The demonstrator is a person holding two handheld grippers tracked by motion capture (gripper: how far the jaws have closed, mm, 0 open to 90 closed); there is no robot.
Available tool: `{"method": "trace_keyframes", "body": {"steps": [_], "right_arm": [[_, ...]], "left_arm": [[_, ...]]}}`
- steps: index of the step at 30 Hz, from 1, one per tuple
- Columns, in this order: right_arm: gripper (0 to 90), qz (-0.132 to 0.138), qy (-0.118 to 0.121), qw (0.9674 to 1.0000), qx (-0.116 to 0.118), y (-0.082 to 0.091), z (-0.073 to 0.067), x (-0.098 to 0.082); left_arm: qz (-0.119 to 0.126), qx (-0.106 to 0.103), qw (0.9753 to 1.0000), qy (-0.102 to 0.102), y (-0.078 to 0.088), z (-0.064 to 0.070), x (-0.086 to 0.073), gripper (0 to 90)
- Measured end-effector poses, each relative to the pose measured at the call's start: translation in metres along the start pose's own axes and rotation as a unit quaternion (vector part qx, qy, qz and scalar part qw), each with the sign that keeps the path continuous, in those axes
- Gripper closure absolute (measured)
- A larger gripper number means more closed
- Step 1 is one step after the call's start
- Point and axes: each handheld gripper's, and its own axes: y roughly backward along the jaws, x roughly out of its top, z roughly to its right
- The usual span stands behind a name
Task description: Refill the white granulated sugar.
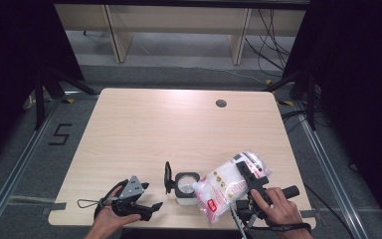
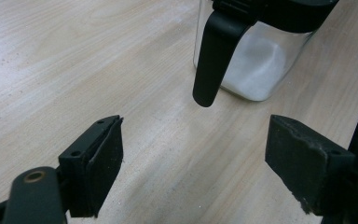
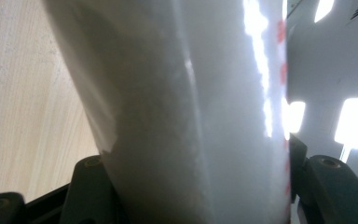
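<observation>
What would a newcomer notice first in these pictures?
First, the white plastic bag with red print, clamped in the right hand-held gripper and tilted with its lower corner at the open glass jar near the table's front edge. Next, the left hand-held gripper, jaws wide apart, facing the jar's black flipped-up lid.

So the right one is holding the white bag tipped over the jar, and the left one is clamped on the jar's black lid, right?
Not quite. The left hand-held gripper is open and apart from the jar, as the left gripper view shows. The right hand-held gripper does hold the bag tilted over the jar.
</observation>
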Motion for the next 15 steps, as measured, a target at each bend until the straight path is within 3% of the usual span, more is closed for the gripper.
{"method": "trace_keyframes", "body": {"steps": [1,2,4,5,6,8,9,10,14,15], "right_arm": [[43.4,0.000,0.016,0.9999,0.007,0.0002,0.0041,0.0005],[43.4,-0.007,0.004,0.9998,0.016,0.0006,0.0026,-0.0002],[43.4,-0.012,-0.007,0.9998,0.013,0.0009,-0.0002,-0.0009],[43.4,-0.002,0.013,0.9999,0.005,-0.0001,0.0030,-0.0013],[43.4,-0.009,-0.001,0.9999,0.013,0.0002,0.0011,-0.0018],[43.4,-0.008,-0.001,0.9999,0.012,0.0000,0.0010,-0.0017],[43.4,0.001,0.014,0.9999,0.005,-0.0001,0.0031,-0.0011],[43.4,-0.004,-0.018,0.9998,0.004,0.0007,-0.0014,-0.0018],[43.4,-0.005,-0.003,1.0000,0.007,0.0015,0.0019,-0.0002],[43.4,-0.001,-0.011,0.9999,0.001,0.0017,0.0002,-0.0008]], "left_arm": [[0.000,0.000,1.0000,-0.001,0.0000,-0.0003,0.0000,18.7],[0.000,0.001,1.0000,0.001,0.0000,0.0001,-0.0003,18.7],[0.001,-0.001,1.0000,0.001,0.0001,0.0003,-0.0002,18.7],[0.002,-0.001,1.0000,0.002,-0.0001,0.0003,0.0000,18.7],[-0.008,0.002,0.9998,-0.016,0.0012,-0.0017,0.0004,18.7],[-0.006,0.000,0.9998,-0.017,0.0010,-0.0019,0.0004,18.7],[0.002,-0.002,1.0000,-0.009,0.0001,-0.0005,0.0004,18.7],[-0.001,0.000,0.9999,-0.012,0.0003,-0.0010,0.0004,18.7],[-0.006,0.000,0.9998,-0.019,0.0010,-0.0018,0.0004,18.7],[0.002,-0.001,1.0000,0.008,-0.0007,0.0015,-0.0003,18.7]]}}
